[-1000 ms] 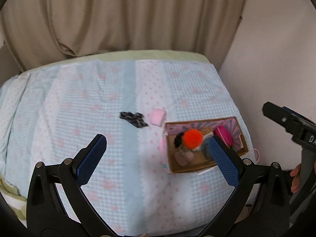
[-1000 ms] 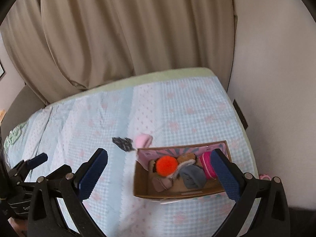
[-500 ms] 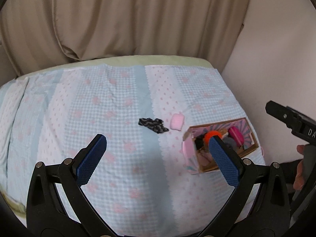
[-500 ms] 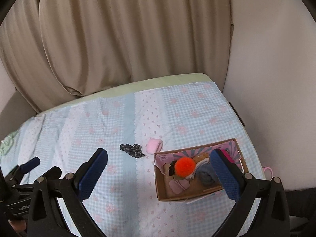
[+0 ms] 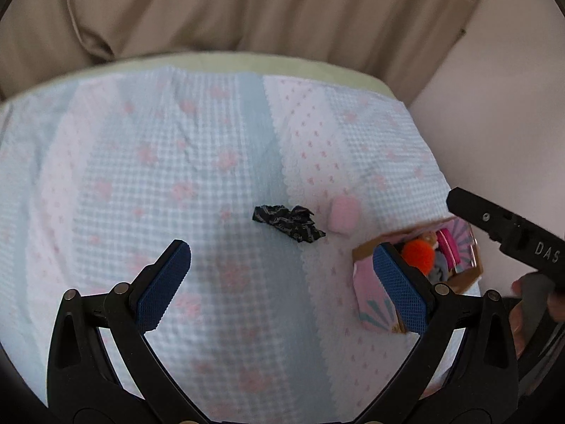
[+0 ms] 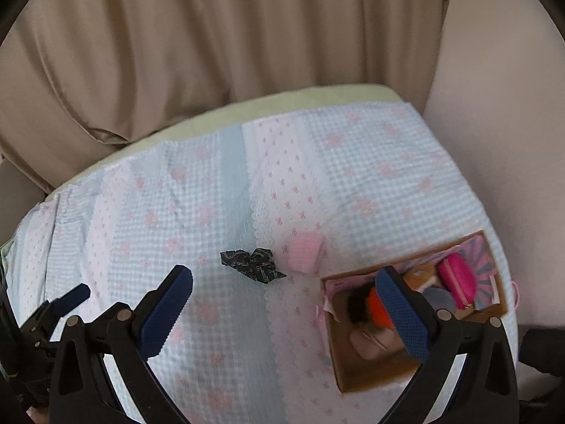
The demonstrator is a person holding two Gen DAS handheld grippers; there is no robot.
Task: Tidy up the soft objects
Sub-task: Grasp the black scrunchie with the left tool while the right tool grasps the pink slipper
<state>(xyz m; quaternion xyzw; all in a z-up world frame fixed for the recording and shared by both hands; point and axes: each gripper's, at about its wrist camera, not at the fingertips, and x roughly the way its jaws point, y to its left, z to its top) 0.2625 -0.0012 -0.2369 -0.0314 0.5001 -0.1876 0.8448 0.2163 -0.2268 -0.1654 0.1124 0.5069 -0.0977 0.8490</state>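
A dark patterned scrunchie (image 5: pixel 287 222) (image 6: pixel 252 264) lies on the bed beside a pink soft piece (image 5: pixel 343 215) (image 6: pixel 304 250). A cardboard box (image 5: pixel 365 251) (image 6: pixel 367 372) at the right holds an orange pom-pom (image 5: pixel 418 254) (image 6: pixel 378 309), a magenta item (image 6: pixel 457 284) and other soft things. My left gripper (image 5: pixel 280 284) is open and empty above the bed, short of the scrunchie. My right gripper (image 6: pixel 284 314) is open and empty, its right finger over the box.
The bed has a light blue and pink checked cover (image 5: pixel 159 176) (image 6: pixel 370 176). Beige curtains (image 5: pixel 247 10) hang behind it. A wall (image 6: pixel 501 106) stands close on the right. The other gripper shows at the right edge of the left view (image 5: pixel 508 226).
Both views have shifted left: the box has slid toward the right edge and the scrunchie and pink piece sit nearer the middle. Both grippers stay open.
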